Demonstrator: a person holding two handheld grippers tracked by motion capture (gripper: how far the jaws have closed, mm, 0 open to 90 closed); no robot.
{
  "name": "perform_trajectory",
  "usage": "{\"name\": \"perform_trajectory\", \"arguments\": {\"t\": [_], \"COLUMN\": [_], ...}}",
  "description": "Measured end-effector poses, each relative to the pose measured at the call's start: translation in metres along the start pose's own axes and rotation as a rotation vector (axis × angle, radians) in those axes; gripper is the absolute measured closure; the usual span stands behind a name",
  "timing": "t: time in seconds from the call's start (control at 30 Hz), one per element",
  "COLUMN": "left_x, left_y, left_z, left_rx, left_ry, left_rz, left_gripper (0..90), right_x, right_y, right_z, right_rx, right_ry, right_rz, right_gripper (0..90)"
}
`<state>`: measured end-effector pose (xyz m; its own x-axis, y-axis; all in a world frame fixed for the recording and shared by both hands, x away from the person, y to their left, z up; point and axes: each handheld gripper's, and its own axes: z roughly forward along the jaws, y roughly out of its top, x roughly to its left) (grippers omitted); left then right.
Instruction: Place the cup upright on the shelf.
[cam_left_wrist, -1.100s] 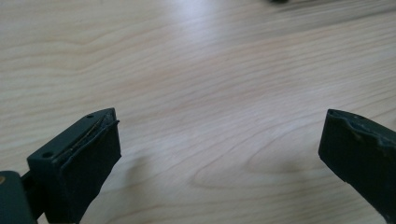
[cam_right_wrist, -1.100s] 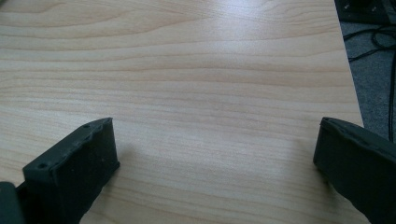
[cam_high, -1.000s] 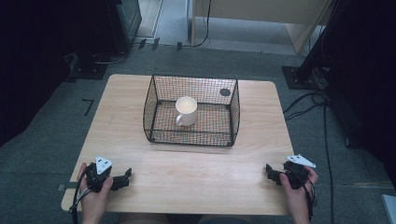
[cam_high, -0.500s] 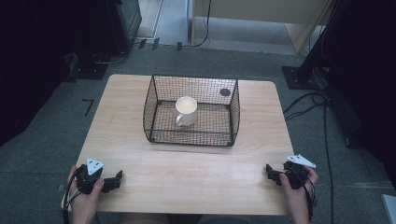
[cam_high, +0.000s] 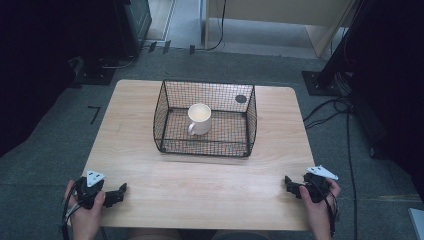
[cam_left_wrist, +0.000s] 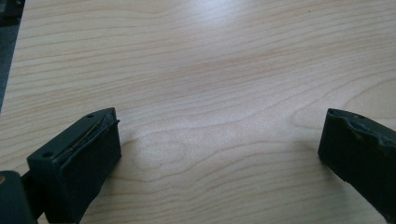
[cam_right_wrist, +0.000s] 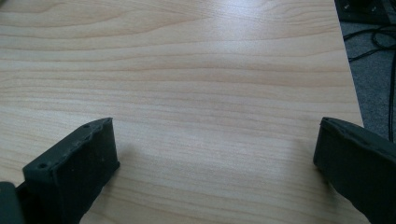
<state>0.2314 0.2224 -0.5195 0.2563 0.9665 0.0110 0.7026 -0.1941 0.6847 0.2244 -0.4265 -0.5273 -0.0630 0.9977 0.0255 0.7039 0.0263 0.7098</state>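
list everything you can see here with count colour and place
mug: 1, white, upright inside the basket
wire basket: 1, black, middle of the table
round mark: 1, dark, seen through the basket's far right corner
table: 1, light wood
cables: several, black, floor right of the table
left gripper: 1, black, near left edge, jaws wide apart, empty
right gripper: 1, black, near right edge, jaws wide apart, empty

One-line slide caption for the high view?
White mug stands inside wire basket; both open grippers rest at the table's near edge.
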Motion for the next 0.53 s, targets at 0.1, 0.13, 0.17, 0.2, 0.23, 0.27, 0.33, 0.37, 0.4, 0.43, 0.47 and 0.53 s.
{"name": "perform_trajectory", "arguments": {"t": [0.1,0.13,0.17,0.2,0.23,0.27,0.33,0.37,0.4,0.43,0.47,0.53], "left_x": [-0.0031,-0.0043,-0.0056,-0.0061,-0.0063,-0.0066,-0.0068,-0.0068,-0.0068,-0.0068,-0.0068,-0.0068], "left_y": [0.0026,0.0032,0.0037,0.0039,0.0039,0.0041,0.0042,0.0042,0.0042,0.0042,0.0042,0.0042], "left_z": [0.0024,0.0029,0.0034,0.0035,0.0036,0.0037,0.0038,0.0038,0.0038,0.0038,0.0038,0.0038], "left_rx": [0.000,0.002,0.000,0.001,0.000,0.001,0.001,0.001,0.000,0.000,0.000,0.000], "left_ry": [0.035,0.047,0.055,0.055,0.055,0.054,0.052,0.052,0.052,0.052,0.052,0.052], "left_rz": [-0.040,-0.050,-0.058,-0.059,-0.060,-0.059,-0.057,-0.057,-0.057,-0.057,-0.058,-0.057], "left_gripper": [0.0,0.0,0.0,0.0,0.0,0.0,0.0,0.0,0.0,0.0,0.0,0.0], "right_x": [0.0000,0.0000,0.0000,0.0001,0.0000,0.0001,0.0000,0.0000,0.0001,0.0001,0.0000,0.0001], "right_y": [0.0000,0.0000,0.0000,0.0000,0.0000,0.0000,0.0000,0.0000,0.0000,0.0000,0.0000,0.0000], "right_z": [0.0000,0.0000,-0.0001,0.0000,0.0000,0.0000,0.0000,0.0000,0.0000,0.0000,0.0000,0.0000], "right_rx": [0.000,0.000,0.001,0.000,0.001,0.000,0.001,0.000,0.000,0.001,0.000,0.000], "right_ry": [0.000,0.000,0.000,0.000,0.000,0.000,0.000,0.000,0.000,0.000,0.000,0.000], "right_rz": [-0.001,0.000,0.000,0.001,0.000,0.001,0.000,-0.001,0.001,0.001,0.000,0.001], "right_gripper": [0.0,0.0,0.0,0.0,0.0,0.0,0.0,0.0,0.0,0.0,0.0,0.0]}}
